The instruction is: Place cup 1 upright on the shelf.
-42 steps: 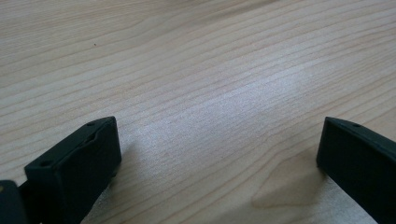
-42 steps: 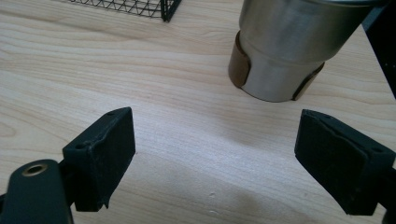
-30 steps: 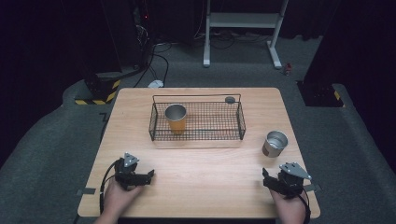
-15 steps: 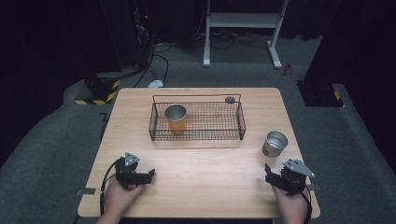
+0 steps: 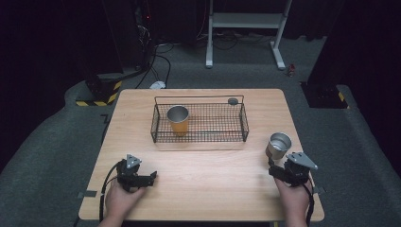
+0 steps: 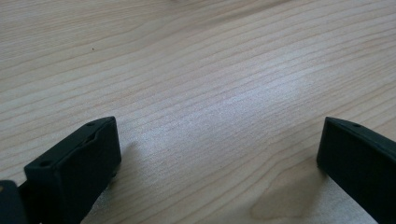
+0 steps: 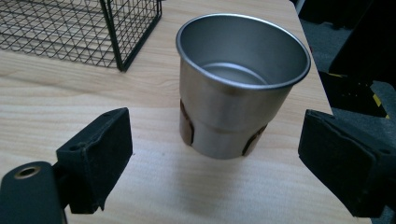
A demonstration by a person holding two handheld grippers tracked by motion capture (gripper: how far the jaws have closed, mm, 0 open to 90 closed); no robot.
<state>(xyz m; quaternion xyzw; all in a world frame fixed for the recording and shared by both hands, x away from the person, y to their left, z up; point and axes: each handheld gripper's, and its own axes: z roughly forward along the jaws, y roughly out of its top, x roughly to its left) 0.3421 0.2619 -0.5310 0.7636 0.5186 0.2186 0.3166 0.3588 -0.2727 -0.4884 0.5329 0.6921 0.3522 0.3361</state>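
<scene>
Right gripper (image 7: 212,163), jaws wide, faces the upright steel tumbler (image 7: 240,84) just ahead, ungrasped. Left gripper (image 6: 217,158), equally wide, rests over bare wooden surface (image 6: 196,70). Grasp apparently not yet made.

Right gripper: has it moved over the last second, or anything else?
The right gripper crept forward toward the steel cup, jaws open on either side of it, not touching. The left gripper stayed put, open. Basket and orange cup are unchanged.
</scene>
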